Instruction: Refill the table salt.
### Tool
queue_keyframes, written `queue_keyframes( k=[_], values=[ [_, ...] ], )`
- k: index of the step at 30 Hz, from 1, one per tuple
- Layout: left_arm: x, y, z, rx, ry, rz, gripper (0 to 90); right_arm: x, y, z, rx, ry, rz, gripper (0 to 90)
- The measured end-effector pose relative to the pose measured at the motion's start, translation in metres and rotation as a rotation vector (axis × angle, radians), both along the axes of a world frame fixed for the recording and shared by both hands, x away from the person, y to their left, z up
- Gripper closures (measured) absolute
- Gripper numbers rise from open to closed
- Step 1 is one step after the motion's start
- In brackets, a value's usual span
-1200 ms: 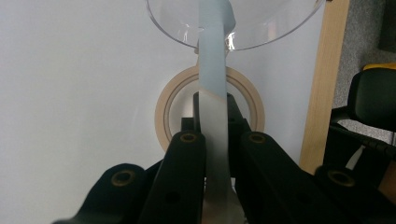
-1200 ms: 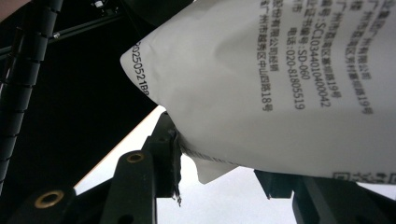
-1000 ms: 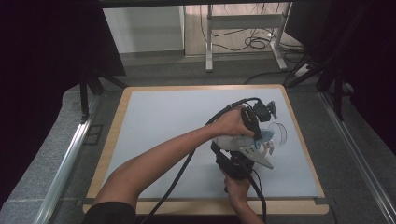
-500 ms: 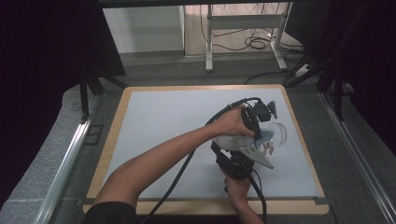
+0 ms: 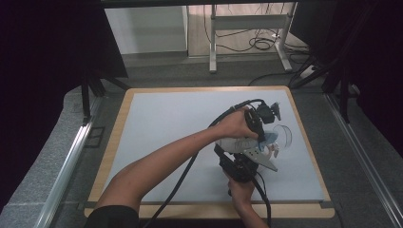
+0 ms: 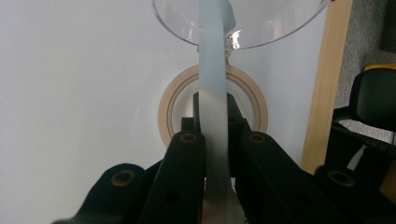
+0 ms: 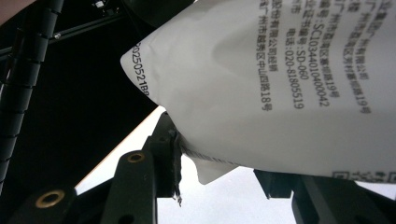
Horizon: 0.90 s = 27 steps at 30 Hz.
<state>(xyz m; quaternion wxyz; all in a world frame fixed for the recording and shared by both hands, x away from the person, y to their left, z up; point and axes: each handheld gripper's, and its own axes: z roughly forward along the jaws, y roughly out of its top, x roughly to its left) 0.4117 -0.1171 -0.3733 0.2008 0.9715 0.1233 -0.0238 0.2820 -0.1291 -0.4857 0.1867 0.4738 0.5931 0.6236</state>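
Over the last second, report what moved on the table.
Nothing visibly changed. The left gripper stays shut on the packet, the right gripper stays clamped on its sealed edge, and the clear bowl and tape roll lie where they were.

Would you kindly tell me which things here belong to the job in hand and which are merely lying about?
In hand:
- white printed pouch, clamped by the right gripper
- left gripper, gripping the pouch edge
- clear bowl

Lying about:
- tape roll
- cables on the floor
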Motion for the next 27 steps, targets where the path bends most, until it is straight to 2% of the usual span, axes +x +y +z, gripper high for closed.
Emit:
queue_keyframes(
  k=[14,22,27],
  values=[
    [0.0007,0.0003,-0.0005,0.000,0.002,-0.004,90.0,0.0002,0.0000,-0.0004,-0.003,0.002,-0.001,57.1],
    [-0.0003,-0.0035,-0.0005,0.014,0.004,-0.006,90.0,-0.0001,-0.0016,0.0010,0.026,0.017,-0.001,57.2],
    [0.0003,-0.0029,-0.0004,0.009,0.007,-0.002,89.9,-0.0001,-0.0022,0.0014,0.020,0.015,0.000,57.2]
  ],
)
